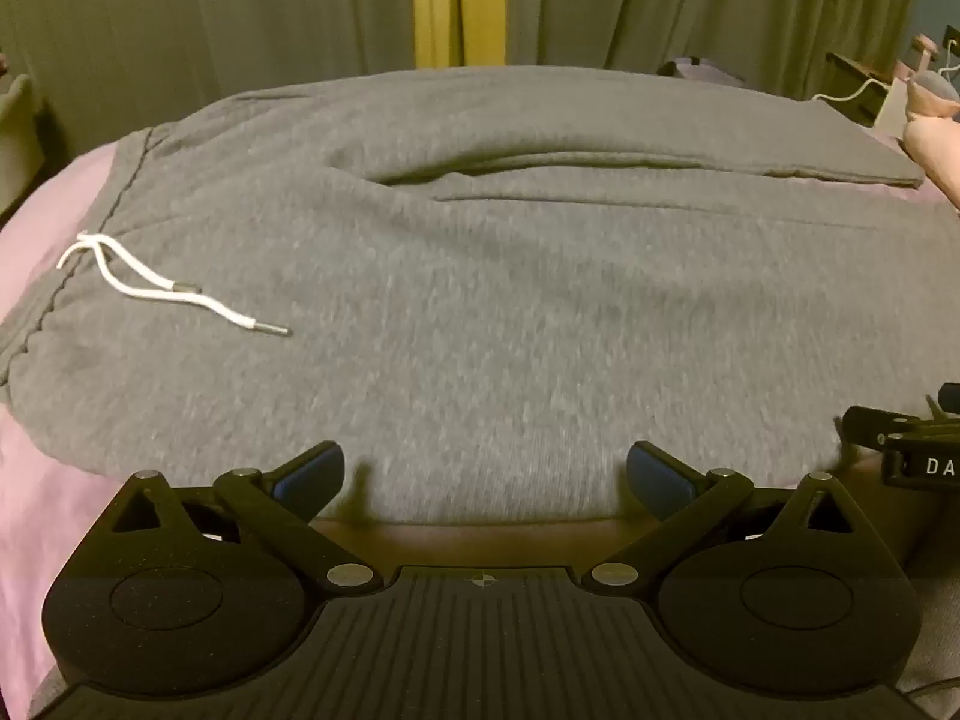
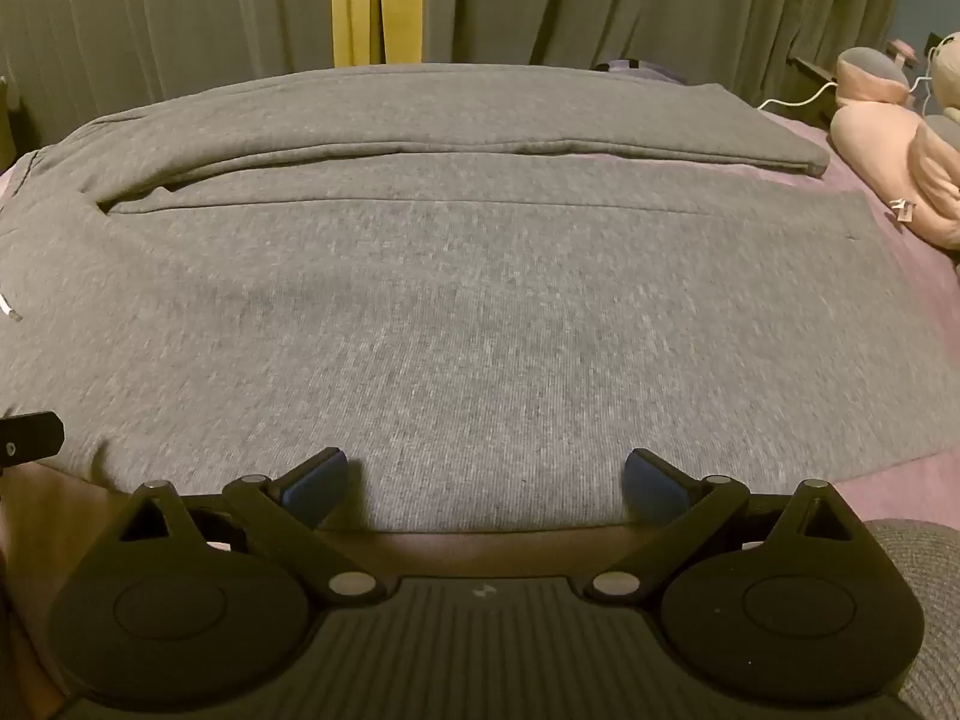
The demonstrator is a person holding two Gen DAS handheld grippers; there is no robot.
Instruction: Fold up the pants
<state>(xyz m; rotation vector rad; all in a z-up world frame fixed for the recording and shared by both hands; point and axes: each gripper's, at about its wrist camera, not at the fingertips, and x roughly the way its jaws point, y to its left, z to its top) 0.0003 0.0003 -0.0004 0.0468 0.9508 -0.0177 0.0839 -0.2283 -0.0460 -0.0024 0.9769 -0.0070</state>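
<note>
Grey sweatpants (image 1: 480, 312) lie spread flat across the bed (image 1: 54, 210), waistband to my left with the white drawstring (image 1: 150, 288) loose on top, legs running right and parted by a long crease. Both claws released, jaws wide, gripping nothing: left claw (image 1: 485, 480) and right claw (image 2: 486, 483) hover at the near edge of the near leg. I judge the fleece soft, limp, fairly thick, light, not slippery. I would pinch that near hem-side edge, both layers together. Stuffed toy (image 2: 888, 138) sits beyond the cuffs.
</note>
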